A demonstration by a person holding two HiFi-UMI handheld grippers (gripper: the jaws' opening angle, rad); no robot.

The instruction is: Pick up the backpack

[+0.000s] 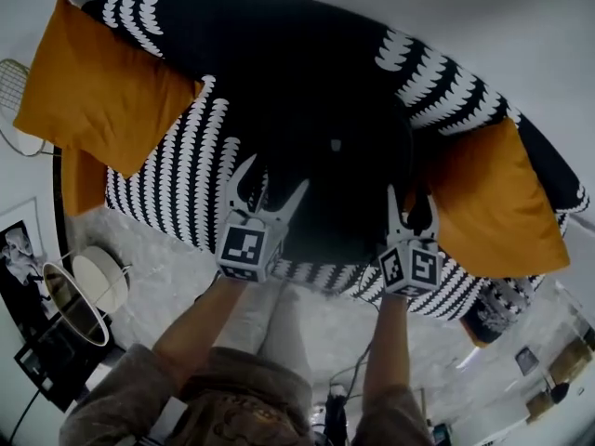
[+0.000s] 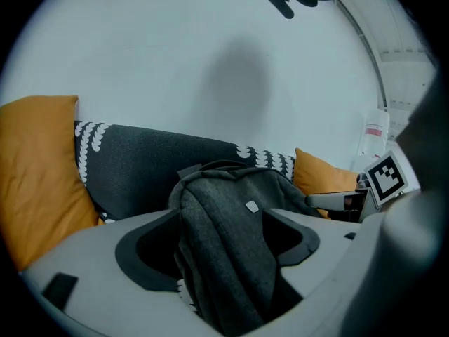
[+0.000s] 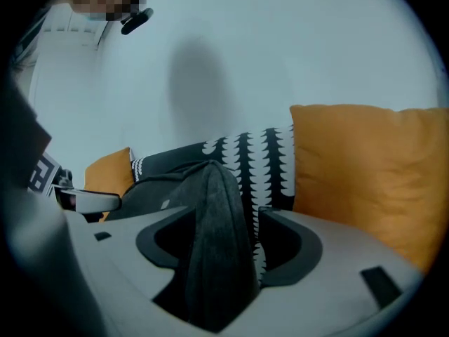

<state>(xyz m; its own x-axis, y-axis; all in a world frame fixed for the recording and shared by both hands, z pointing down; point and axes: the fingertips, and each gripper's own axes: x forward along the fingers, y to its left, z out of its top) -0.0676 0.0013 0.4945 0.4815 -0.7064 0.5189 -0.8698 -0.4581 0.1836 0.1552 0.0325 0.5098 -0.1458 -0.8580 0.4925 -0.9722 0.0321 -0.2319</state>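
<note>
**Asker:** What are your claws doing?

**Me:** My left claw (image 1: 274, 177) and my right claw (image 1: 412, 198) both stand wide apart and grip nothing. Each is at the near side of the dark grey woven-fabric backpack (image 1: 344, 156). Each gripper view shows its cloth rising in the gap between my jaws, and as far as I can judge the pads are clear of it.

**Asker:** How will it handle?

**Me:** Soft and slumping, I'd say. The cloth folds and sags, so it should give under the pads rather than slip. It looks part-empty, so it's probably light, though I can't see inside. I'd take a thick fold or seam on each side, since a thin pinch of loose cloth could pull free.

**Asker:** And where does it sit?

**Me:** It stands upright on the seat of the black sofa with the white scalloped pattern (image 1: 186, 156), seemingly leaning on the backrest. One big orange cushion (image 1: 93, 86) is to its left and a second orange cushion (image 1: 497, 203) is to its right. A plain white wall (image 2: 210, 62) is behind.

**Asker:** Anything to read?

**Me:** There's a small pale tag (image 2: 252, 206) on the backpack's front, too small to read. The black-and-white square markers (image 1: 246, 249) on my claws' cubes carry patterns, not words. I see no brand.
</note>
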